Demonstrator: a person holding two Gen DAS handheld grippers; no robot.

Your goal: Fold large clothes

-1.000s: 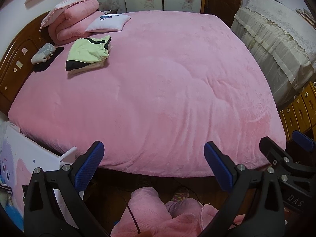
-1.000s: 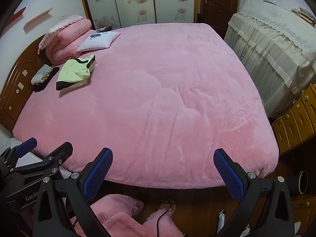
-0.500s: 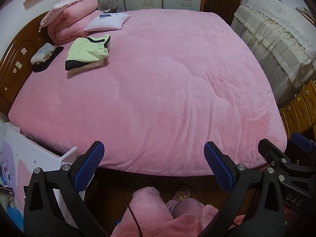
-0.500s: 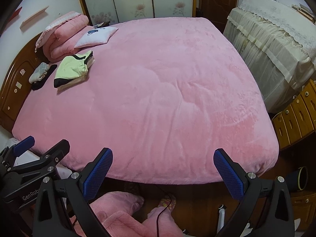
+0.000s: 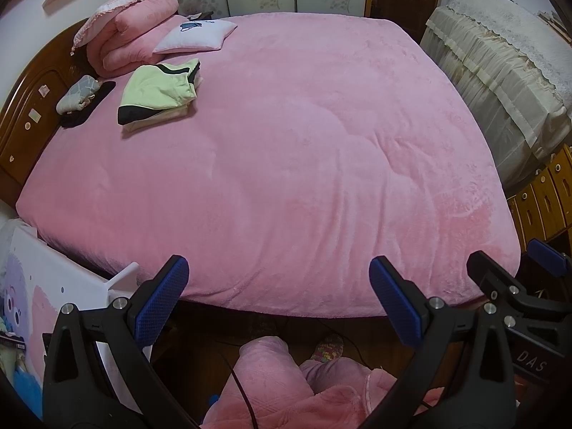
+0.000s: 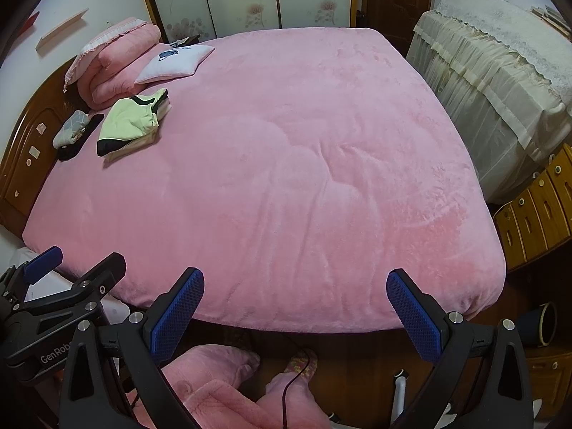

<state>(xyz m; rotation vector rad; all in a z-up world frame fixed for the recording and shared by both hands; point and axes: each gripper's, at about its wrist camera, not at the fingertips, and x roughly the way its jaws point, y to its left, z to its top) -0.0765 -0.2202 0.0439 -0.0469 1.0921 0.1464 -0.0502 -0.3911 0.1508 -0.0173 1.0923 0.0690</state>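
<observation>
Both units idle at the foot of the bed (image 5: 286,150): left hand-held gripper (image 5: 279,304) and right hand-held gripper (image 6: 295,312) stand apart, empty. Folded clothes (image 5: 157,94) lie stacked near the headboard, apparently finished. Next: fetch another garment.

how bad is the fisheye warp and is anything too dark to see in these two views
Left wrist view: strong barrel warp bows the pink plush bedspread and the carved wooden headboard; corners are vignetted black, and the floor under the bed is murky. Right wrist view: same curvature and black corners; the folded pale-green garment with black trim stays sharp and evenly lit.
</observation>
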